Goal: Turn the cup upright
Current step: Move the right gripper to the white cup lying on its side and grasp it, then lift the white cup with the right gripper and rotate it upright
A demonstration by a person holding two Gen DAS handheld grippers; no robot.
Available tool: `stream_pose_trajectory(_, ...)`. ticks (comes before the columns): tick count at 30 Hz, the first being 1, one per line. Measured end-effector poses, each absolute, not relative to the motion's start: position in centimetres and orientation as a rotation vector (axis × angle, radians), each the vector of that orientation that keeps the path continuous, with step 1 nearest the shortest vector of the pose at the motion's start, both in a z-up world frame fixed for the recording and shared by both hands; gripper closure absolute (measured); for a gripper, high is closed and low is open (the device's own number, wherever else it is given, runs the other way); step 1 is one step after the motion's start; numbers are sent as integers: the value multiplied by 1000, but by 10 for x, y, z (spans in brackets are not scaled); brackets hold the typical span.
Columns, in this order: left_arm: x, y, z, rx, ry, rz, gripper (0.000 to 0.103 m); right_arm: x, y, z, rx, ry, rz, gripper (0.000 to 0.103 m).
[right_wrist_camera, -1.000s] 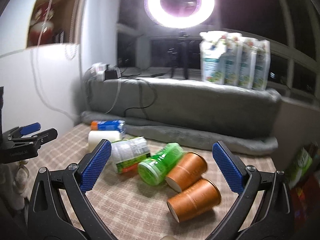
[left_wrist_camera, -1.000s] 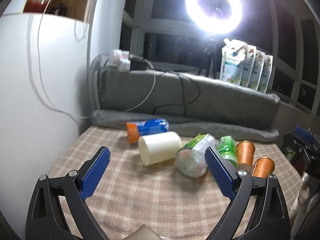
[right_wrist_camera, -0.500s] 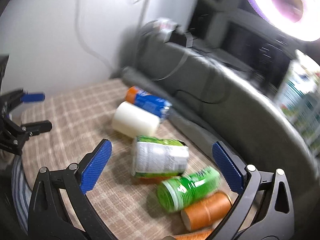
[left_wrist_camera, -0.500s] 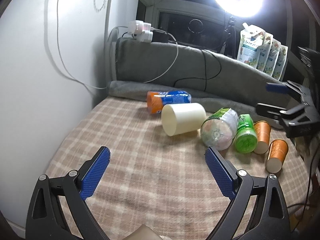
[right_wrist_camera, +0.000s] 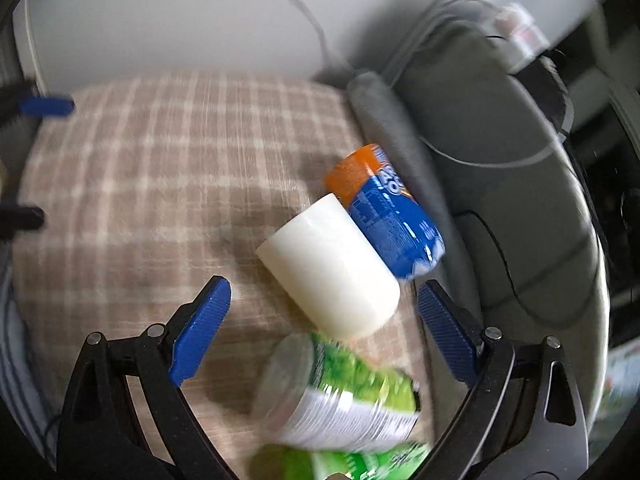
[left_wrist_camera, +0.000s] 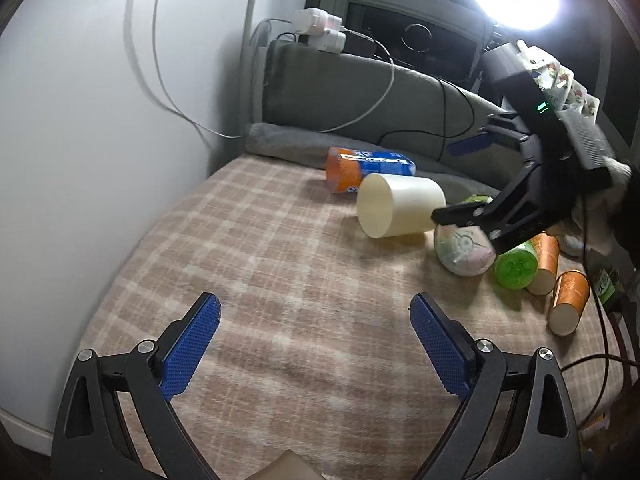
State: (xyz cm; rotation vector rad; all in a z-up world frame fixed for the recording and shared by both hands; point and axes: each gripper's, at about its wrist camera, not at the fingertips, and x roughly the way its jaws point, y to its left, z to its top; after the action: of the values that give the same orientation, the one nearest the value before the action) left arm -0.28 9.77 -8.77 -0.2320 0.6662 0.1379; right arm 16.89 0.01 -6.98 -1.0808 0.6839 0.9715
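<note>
checked cloth [left_wrist_camera: 260,280]: beige plaid, covers the whole work surface under both grippers
grey cushion [left_wrist_camera: 340,92]: runs along the far edge, beyond every item
right gripper [right_wrist_camera: 324,312]: blue pads spread wide, nothing between them; hovers above the cup's closed end, seen from the left wrist as a black frame [left_wrist_camera: 516,196] just right of the cup
left gripper [left_wrist_camera: 314,344]: fingers wide apart, empty, over bare cloth; cup is well ahead and a bit right of it
white cup [left_wrist_camera: 400,210]: plain cream, smooth, no print; lying on its side, mouth [left_wrist_camera: 374,210] facing the left gripper; in the right wrist view [right_wrist_camera: 332,268] it sits ahead between the pads, not touched
orange-blue can [right_wrist_camera: 388,212]: on its side, touching or just beside the cup's far side (view is blurred, can't confirm contact)
clear green-label bottle [right_wrist_camera: 344,396]: lying just under the right gripper, nearer than the cup
green bottle [left_wrist_camera: 516,266]: right of the clear one
orange cups [left_wrist_camera: 568,300]: two, on their sides, farthest right
</note>
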Motion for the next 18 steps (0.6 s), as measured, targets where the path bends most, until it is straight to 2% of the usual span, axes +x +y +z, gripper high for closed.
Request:
stream_pose_trajectory(7, -4, 118, -83, -283, 645, 167, 7, 180, 28, -96, -1272, 696, 987, 11)
stream_pose_trajectory(18, -1, 129, -82, -307, 636, 191, 7, 189, 48, -134, -1468, 670, 975, 11)
